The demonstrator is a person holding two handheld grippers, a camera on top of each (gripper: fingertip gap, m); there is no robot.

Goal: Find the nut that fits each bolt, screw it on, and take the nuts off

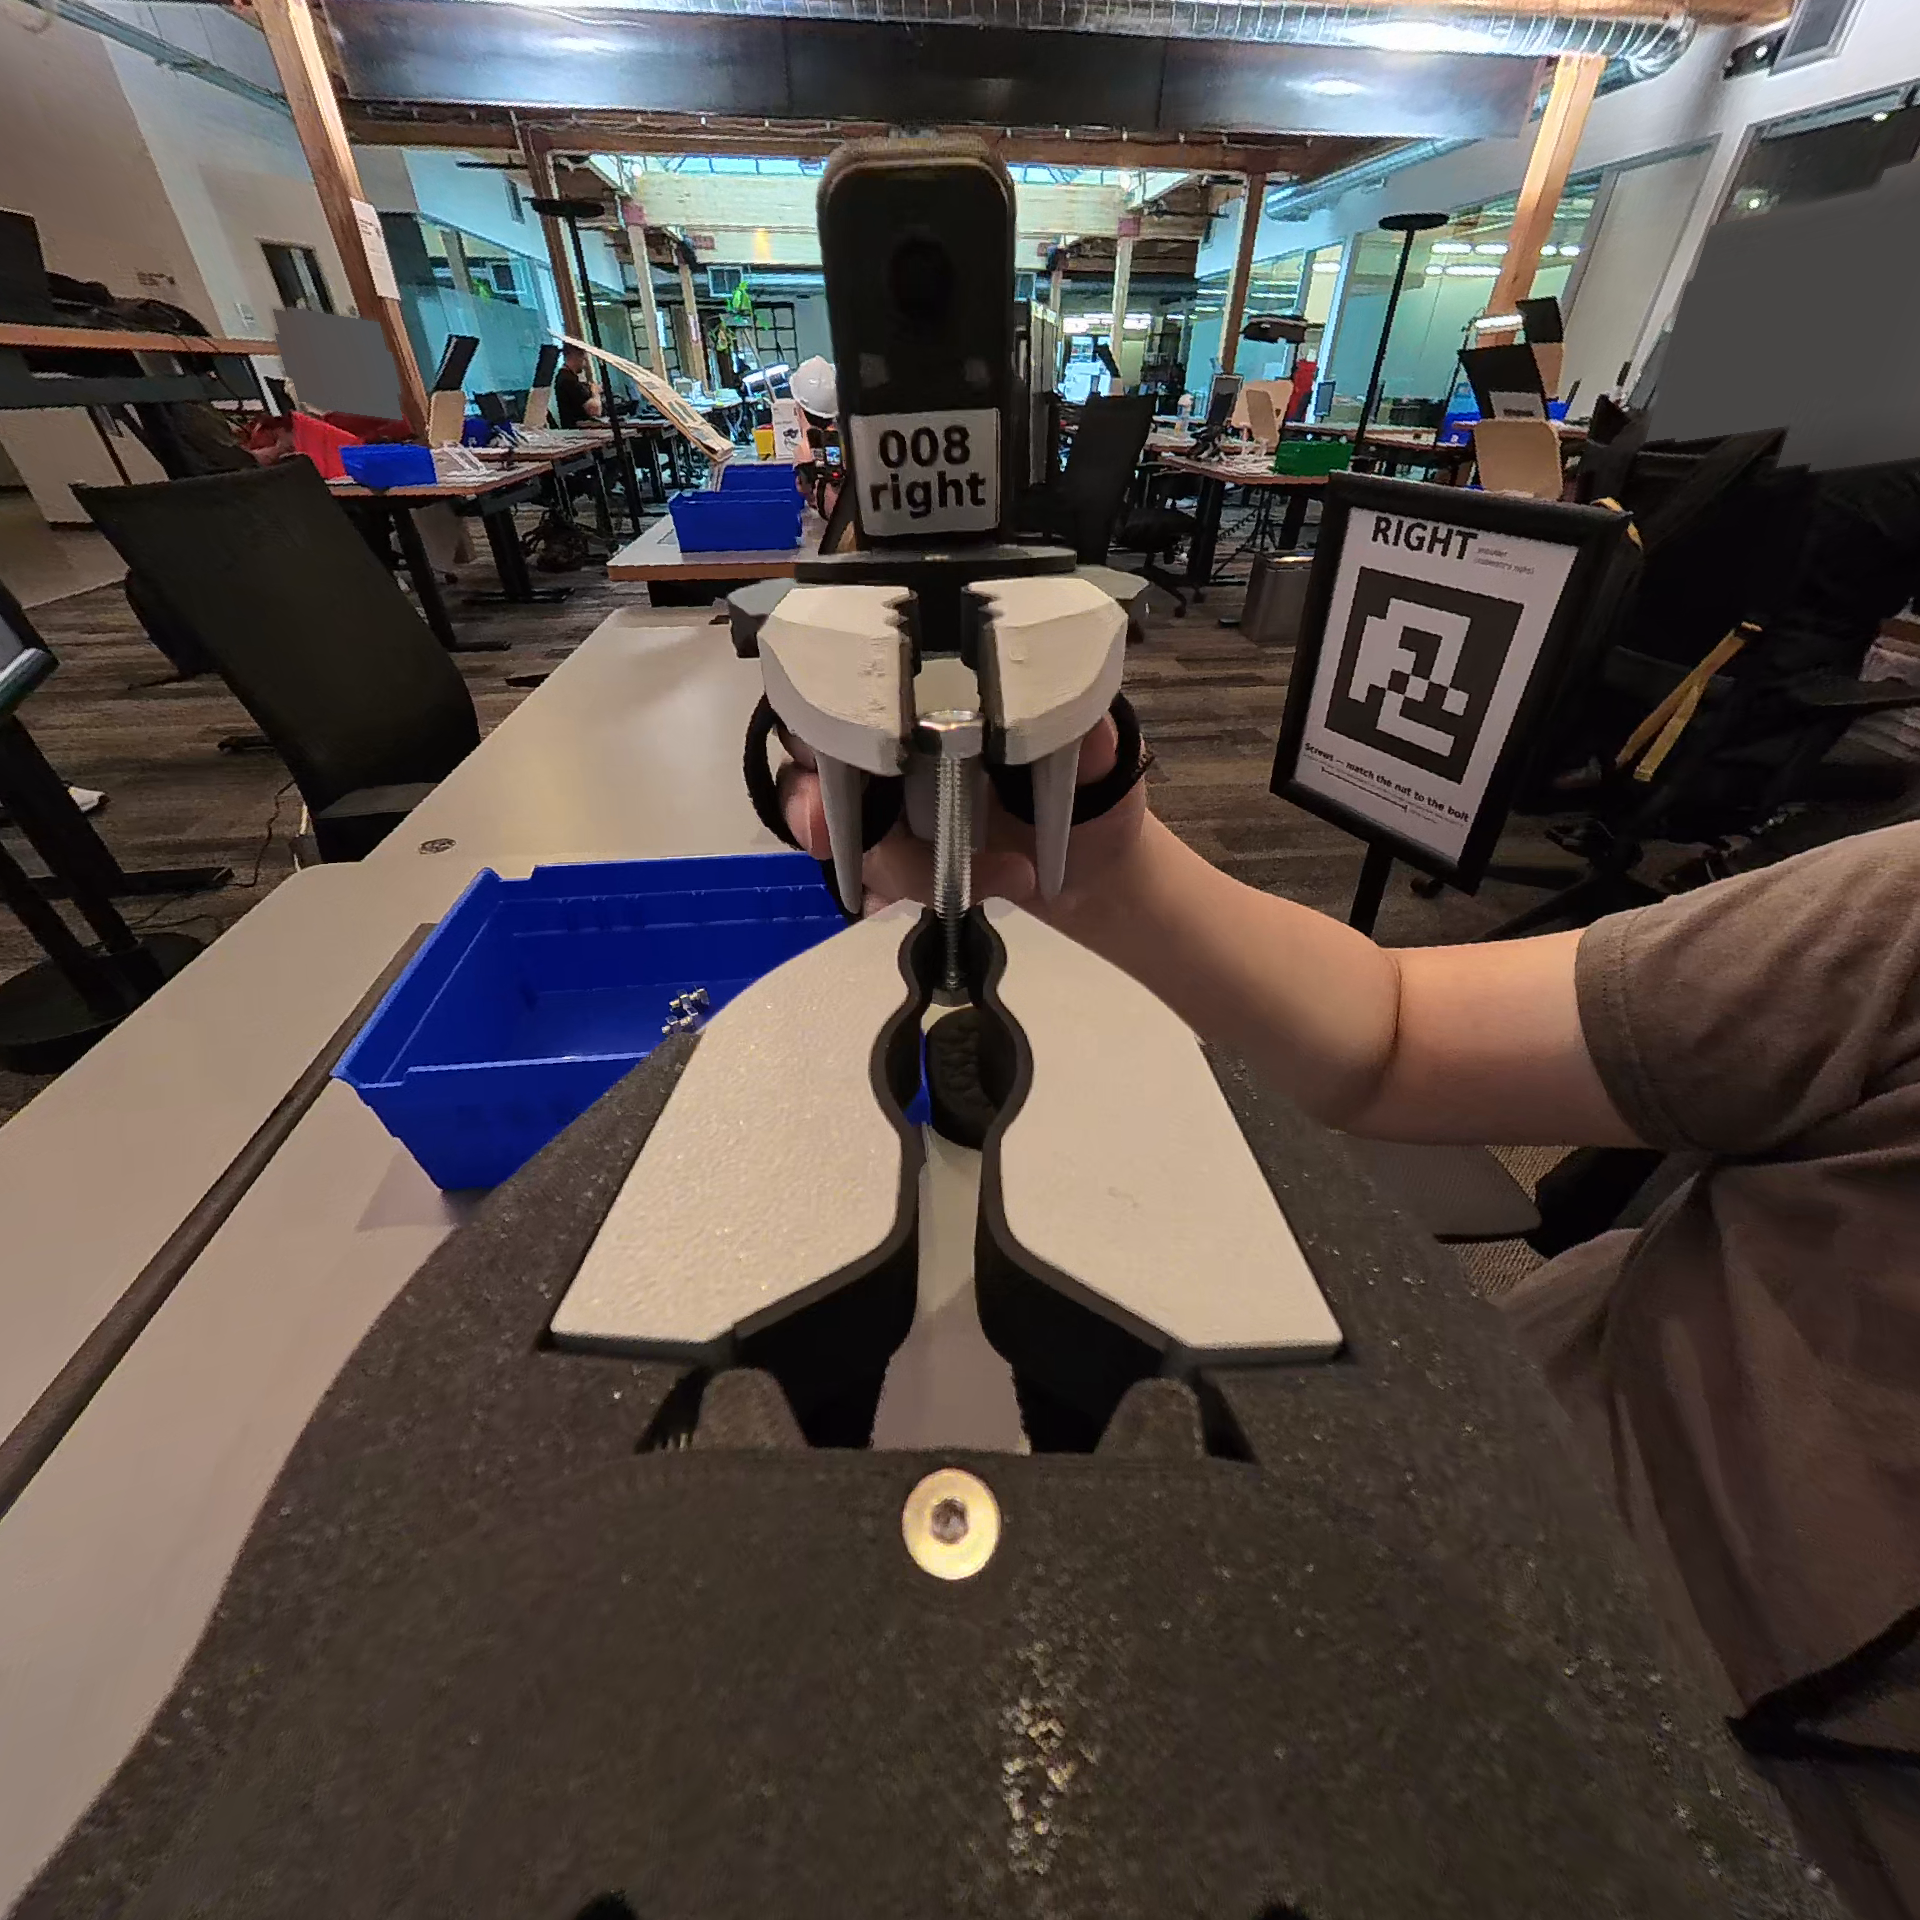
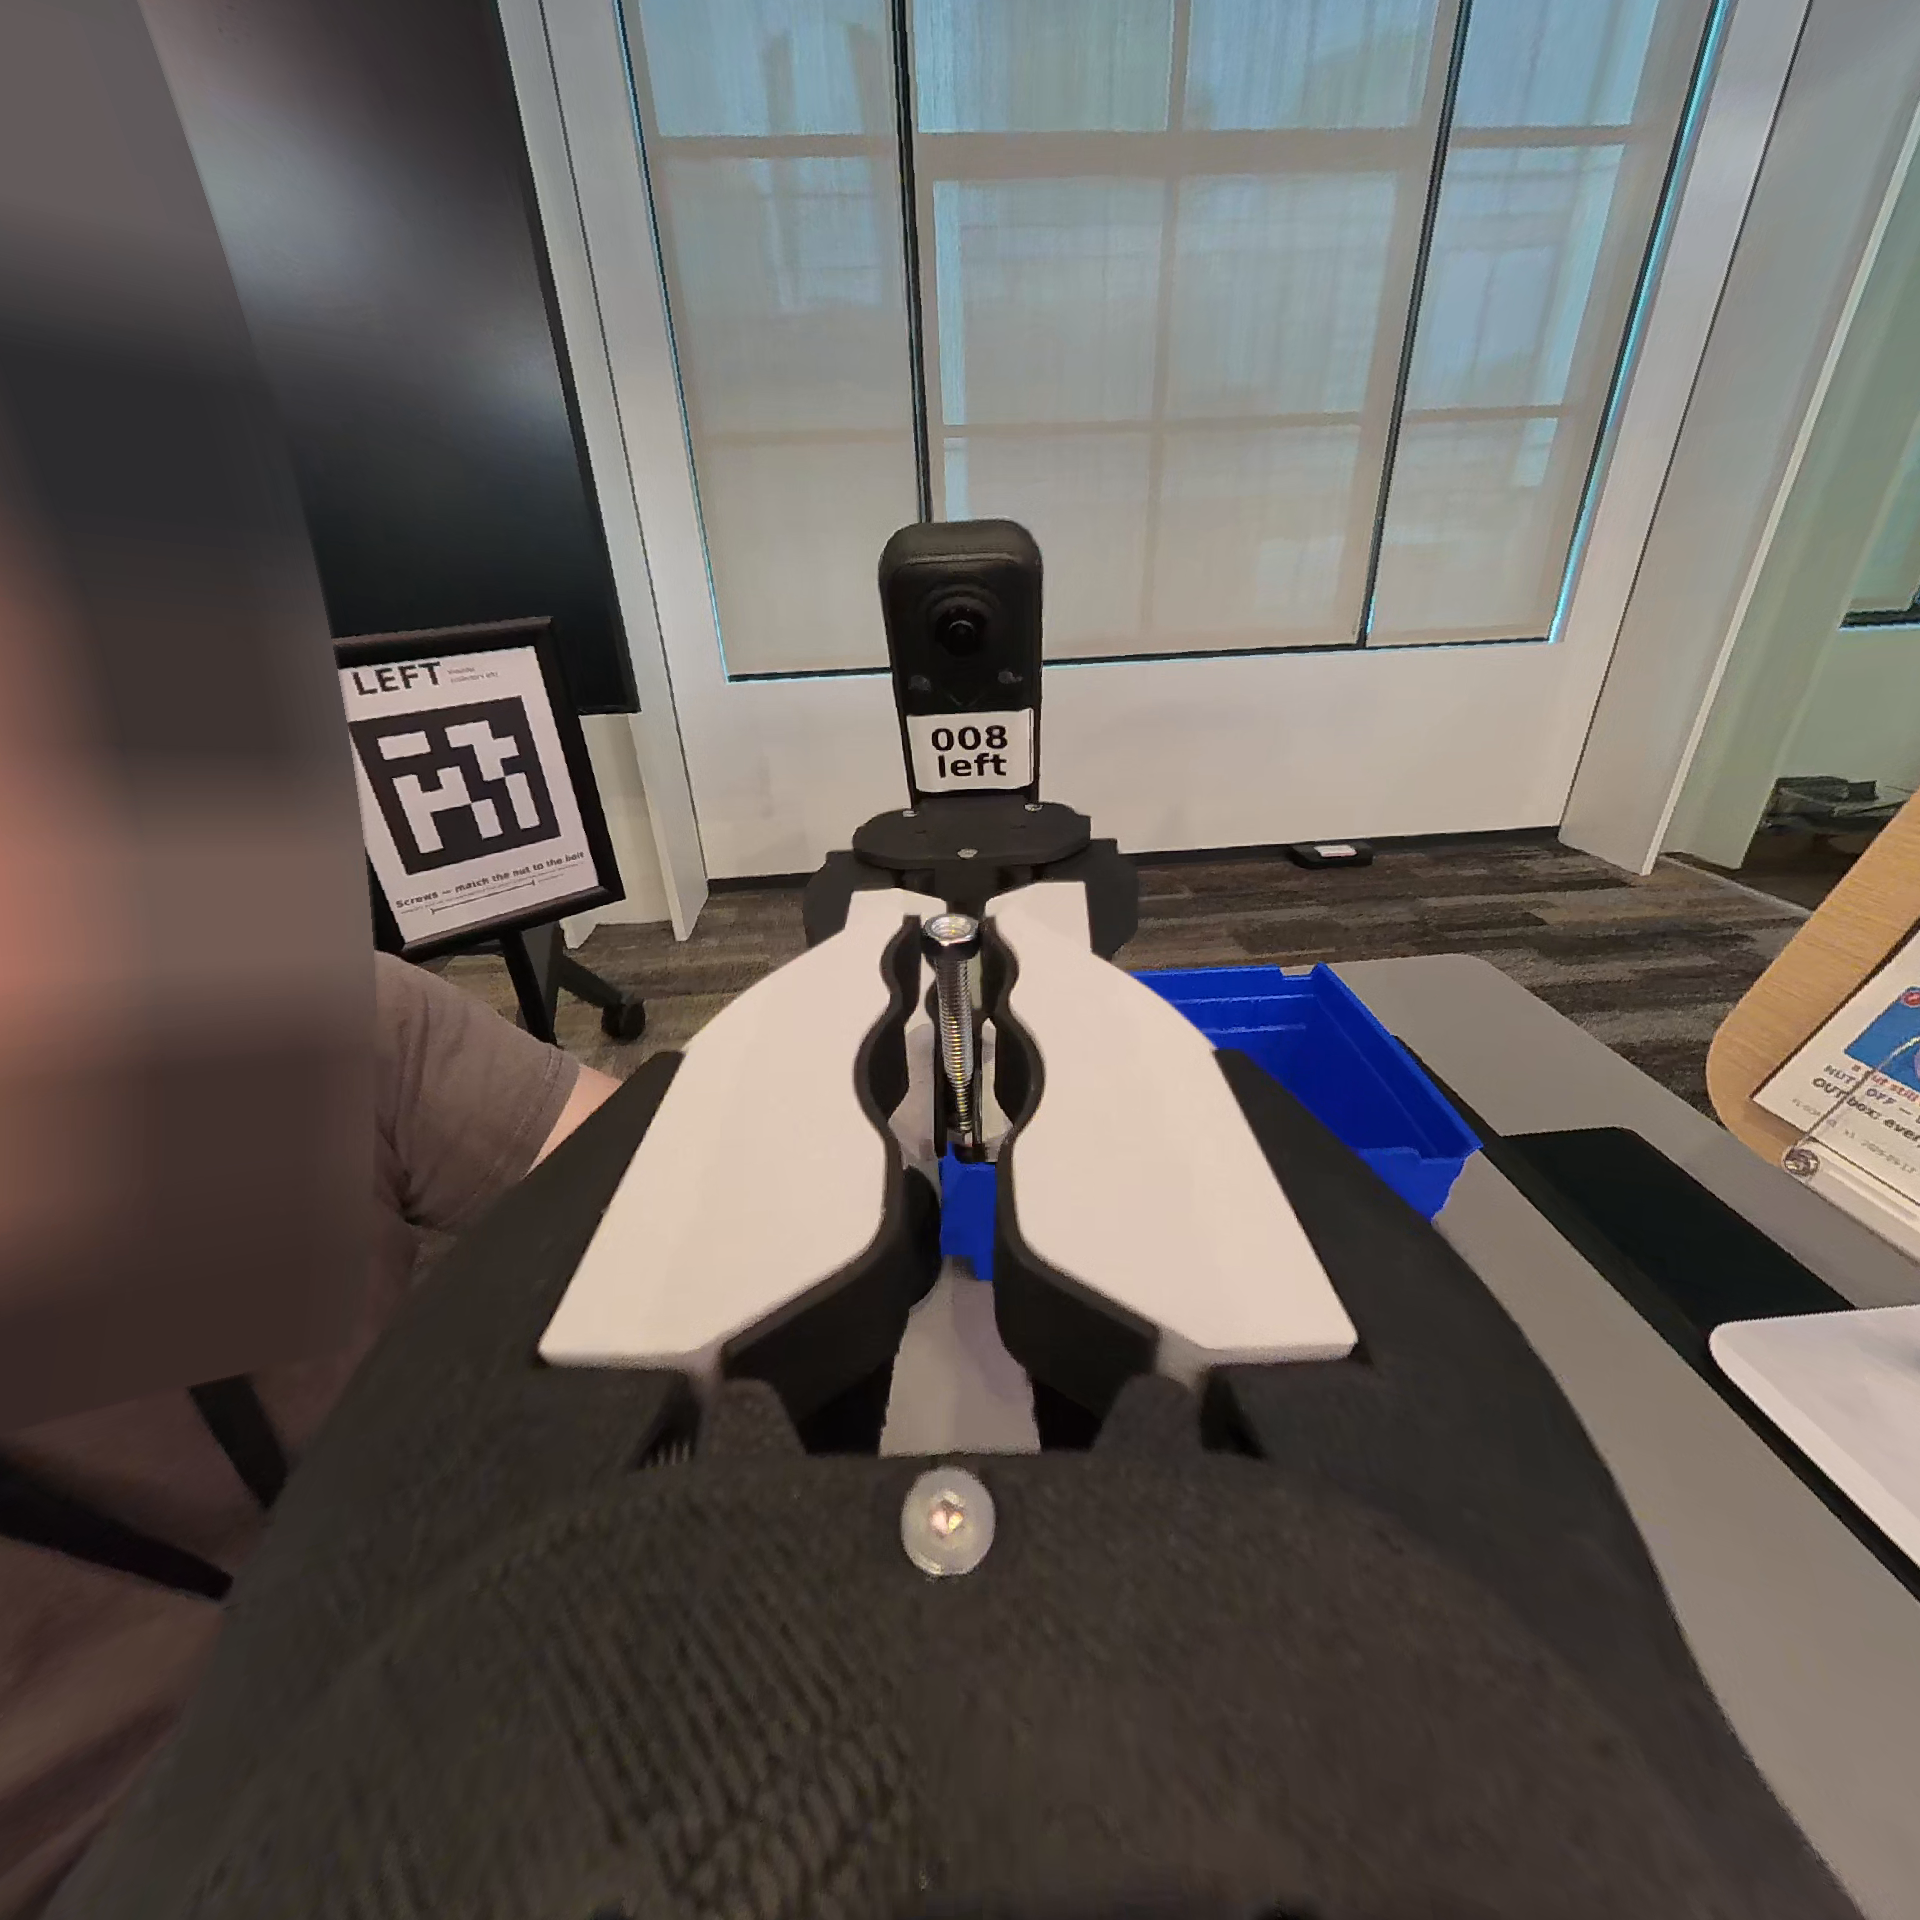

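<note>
A long silver hex bolt (image 1: 951, 831) is held between my two grippers above the table. My right gripper (image 1: 948, 717) faces the left wrist camera and is shut on the bolt's hex head. My left gripper (image 1: 951, 920) is shut around the threaded end, where a small nut-like piece (image 1: 949, 994) shows in the pinch. In the right wrist view the bolt (image 2: 958, 1029) runs down the gap of my right gripper (image 2: 951, 914). The left gripper's body (image 2: 966, 847) sits behind it, with its fingertips hidden.
A blue bin (image 1: 540, 1101) stands on the grey table (image 1: 156, 1195) to the left, with several small nuts (image 1: 686, 1013) in it; it also shows in the right wrist view (image 2: 1340, 1070). A person's forearm (image 1: 1299, 997) reaches in from the right. Framed sign stands (image 1: 1444, 665) (image 2: 468, 779) flank the table.
</note>
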